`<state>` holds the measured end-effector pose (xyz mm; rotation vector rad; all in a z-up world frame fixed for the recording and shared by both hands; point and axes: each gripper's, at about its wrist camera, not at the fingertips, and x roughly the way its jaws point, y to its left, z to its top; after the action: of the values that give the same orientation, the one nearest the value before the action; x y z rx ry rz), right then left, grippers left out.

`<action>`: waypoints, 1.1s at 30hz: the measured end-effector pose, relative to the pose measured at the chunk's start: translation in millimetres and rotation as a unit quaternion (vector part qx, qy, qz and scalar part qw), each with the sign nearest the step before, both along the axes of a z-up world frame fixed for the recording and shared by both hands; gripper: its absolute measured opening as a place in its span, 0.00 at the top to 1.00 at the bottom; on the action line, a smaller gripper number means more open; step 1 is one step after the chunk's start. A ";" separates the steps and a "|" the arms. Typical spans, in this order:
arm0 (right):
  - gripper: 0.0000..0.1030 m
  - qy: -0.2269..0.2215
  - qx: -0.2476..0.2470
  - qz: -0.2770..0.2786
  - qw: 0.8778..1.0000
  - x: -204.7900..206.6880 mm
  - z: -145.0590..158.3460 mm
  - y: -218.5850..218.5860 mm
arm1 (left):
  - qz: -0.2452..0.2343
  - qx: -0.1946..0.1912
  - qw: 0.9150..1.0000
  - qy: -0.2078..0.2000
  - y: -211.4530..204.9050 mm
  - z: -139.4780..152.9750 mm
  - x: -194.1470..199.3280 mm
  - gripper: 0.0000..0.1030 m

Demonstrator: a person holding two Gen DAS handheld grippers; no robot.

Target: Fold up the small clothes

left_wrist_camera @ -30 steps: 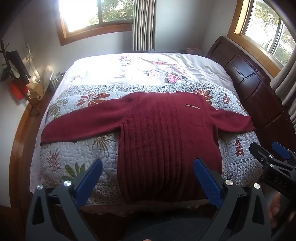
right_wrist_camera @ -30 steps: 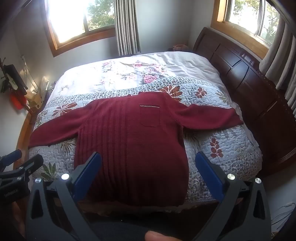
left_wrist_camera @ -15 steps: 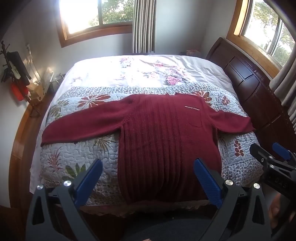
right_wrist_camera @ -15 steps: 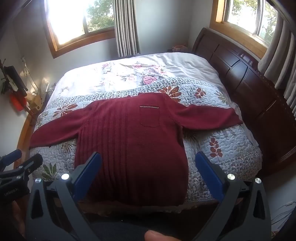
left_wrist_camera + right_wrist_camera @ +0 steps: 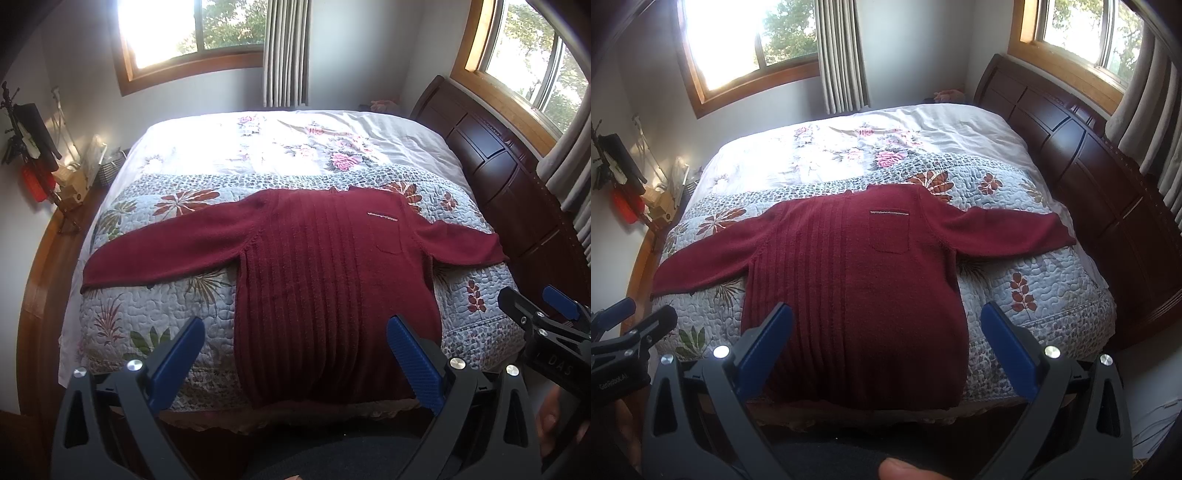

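The left gripper (image 5: 295, 350) and right gripper (image 5: 886, 336) both hang with their 2 blue fingers spread wide, touching nothing. Beyond them, the dark red sweater (image 5: 332, 280) lies flat on the quilted bed (image 5: 155, 302), sleeves outstretched.

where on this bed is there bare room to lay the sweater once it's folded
The far half of the bed, between the sweater collar and the wall, lies bare. Small quilt patches under each sleeve, beside the body, are free too. The middle band is crowded: body and spread sleeves span nearly the whole width.
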<state>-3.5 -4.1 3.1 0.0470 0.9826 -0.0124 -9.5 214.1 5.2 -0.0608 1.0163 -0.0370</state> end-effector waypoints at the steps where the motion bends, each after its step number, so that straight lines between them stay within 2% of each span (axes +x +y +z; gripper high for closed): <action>1: 0.02 0.000 0.000 0.000 1.000 0.6 -0.2 0.4 | 0.001 0.000 1.000 0.000 -0.4 0.0 0.8 0.04; 33: 0.02 -0.001 0.001 -0.002 1.000 4.4 -3.8 -0.1 | -0.002 0.001 1.000 -0.001 -1.1 -0.7 12.1 0.04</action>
<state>0.9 -4.3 -0.8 0.0504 0.9800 -0.0145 2.6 213.0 4.5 -0.0577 1.0149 -0.0403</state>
